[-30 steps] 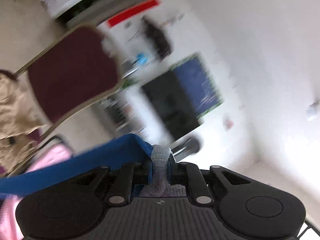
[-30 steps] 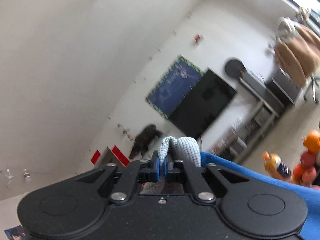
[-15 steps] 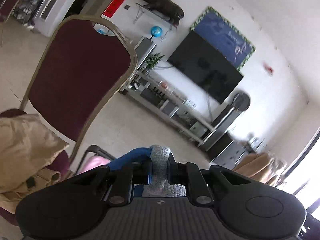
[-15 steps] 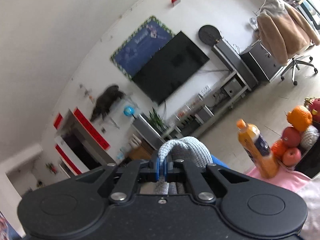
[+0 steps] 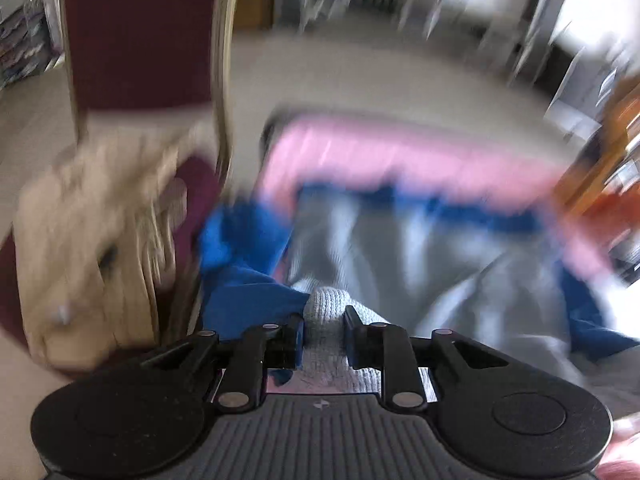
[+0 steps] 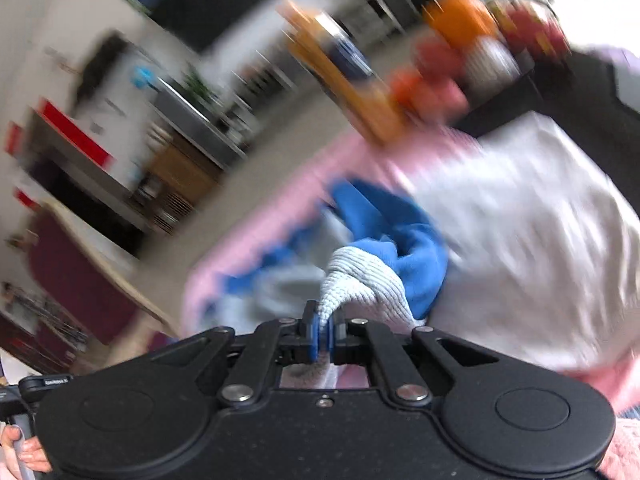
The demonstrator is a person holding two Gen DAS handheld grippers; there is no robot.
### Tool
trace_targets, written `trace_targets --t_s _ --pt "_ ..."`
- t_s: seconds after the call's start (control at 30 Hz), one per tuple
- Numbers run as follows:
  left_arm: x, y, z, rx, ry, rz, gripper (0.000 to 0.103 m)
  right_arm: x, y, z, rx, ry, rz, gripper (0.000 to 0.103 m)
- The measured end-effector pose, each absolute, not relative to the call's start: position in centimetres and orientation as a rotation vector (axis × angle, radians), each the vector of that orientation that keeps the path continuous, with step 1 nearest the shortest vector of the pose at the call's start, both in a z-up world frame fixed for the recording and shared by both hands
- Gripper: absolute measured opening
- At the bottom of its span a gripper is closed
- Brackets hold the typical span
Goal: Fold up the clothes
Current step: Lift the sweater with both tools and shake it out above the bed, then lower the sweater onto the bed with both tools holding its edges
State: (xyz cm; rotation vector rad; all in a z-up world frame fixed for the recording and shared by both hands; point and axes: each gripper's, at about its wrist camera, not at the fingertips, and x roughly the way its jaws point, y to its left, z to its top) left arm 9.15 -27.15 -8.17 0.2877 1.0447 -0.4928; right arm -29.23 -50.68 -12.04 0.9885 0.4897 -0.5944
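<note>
Left gripper [image 5: 323, 334]: jaws pinched down on a bunched fold of grey ribbed knit, with only the cloth's thickness between them.
Right gripper [image 6: 325, 334]: jaws nearly closed, clamping a thin ridge of the same ribbed knit, which bulges up just past the tips.
Garment [image 5: 420, 256]: a grey and blue piece of clothing, grey across the middle, blue along the far edge and at both sides; it spreads out ahead of both grippers over the pink surface, its near ribbed hem [image 6: 360, 276] gathered into the two grips.
Blue sleeve part [image 6: 400, 240]: crumpled in a heap just beyond the right gripper, touching the ribbed hem.
Pink cover [image 5: 400, 152]: soft pink cloth lying under the garment, showing as a band along its far edge and right side.
White cloth [image 6: 520, 240]: a pale garment lying on the pink cover, just right of the blue heap.
Chair [image 5: 140, 32]: maroon, with a gold frame, standing left of the pink cover; a beige coat [image 5: 88, 240] is piled on its seat.
Fruit [image 6: 460, 20]: oranges and red fruit grouped at the far right, beside an orange bottle [image 6: 340, 64].
Sharpness: both views are heavily smeared, so fine detail cannot be made out.
</note>
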Motion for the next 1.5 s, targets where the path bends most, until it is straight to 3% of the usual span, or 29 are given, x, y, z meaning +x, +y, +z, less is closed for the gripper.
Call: trace_targets --t_s 0.13,0.2,0.43,0.53,0.73,0.97,1.03,1.07,1.13,1.17,1.5 --pt "8.2 -26.1 -11.7 0.219 1.071 -0.459 0.026 -28.9 -50.7 -15.9 0.97 0.553 -0.606 0.006" --pt "7.0 -24.7 -10.8 0.165 1.05 -0.463 0.033 -29.1 -50.8 -16.0 0.98 0.522 -0.566 0.006" --pt "2.5 -20.2 -6.5 -0.077 1.023 -0.399 0.04 -28.8 -51.8 -16.7 1.021 0.486 -0.512 0.007" --pt "2.2 -20.5 -8.0 -0.182 1.092 -0.398 0.043 -28.8 -51.9 -16.9 1.037 0.48 -0.501 0.007" --pt "3.8 -20.4 -12.7 -0.364 1.187 -0.262 0.035 -28.9 -51.7 -16.8 1.02 0.478 -0.493 0.007" --pt "5.4 -18.9 -16.1 -0.461 1.26 -0.16 0.034 -28.9 -51.7 -16.9 1.024 0.475 -0.482 0.008" --pt "5.7 -18.6 -17.0 -0.488 1.296 -0.141 0.025 -28.9 -51.6 -16.9 1.018 0.478 -0.483 0.008" --pt "5.7 -18.5 -17.0 -0.491 1.302 -0.142 0.016 -28.9 -51.6 -16.9 1.016 0.479 -0.484 0.008" --pt "5.4 -18.5 -16.5 -0.481 1.294 -0.154 0.013 -28.9 -51.6 -17.0 1.019 0.479 -0.486 0.008" --pt "5.3 -18.4 -16.0 -0.47 1.279 -0.161 0.006 -28.9 -51.7 -17.0 1.022 0.479 -0.487 0.008" --pt "3.1 -17.3 -11.7 -0.37 1.202 -0.259 0.003 -29.3 -52.4 -17.9 1.103 0.476 -0.486 0.008"
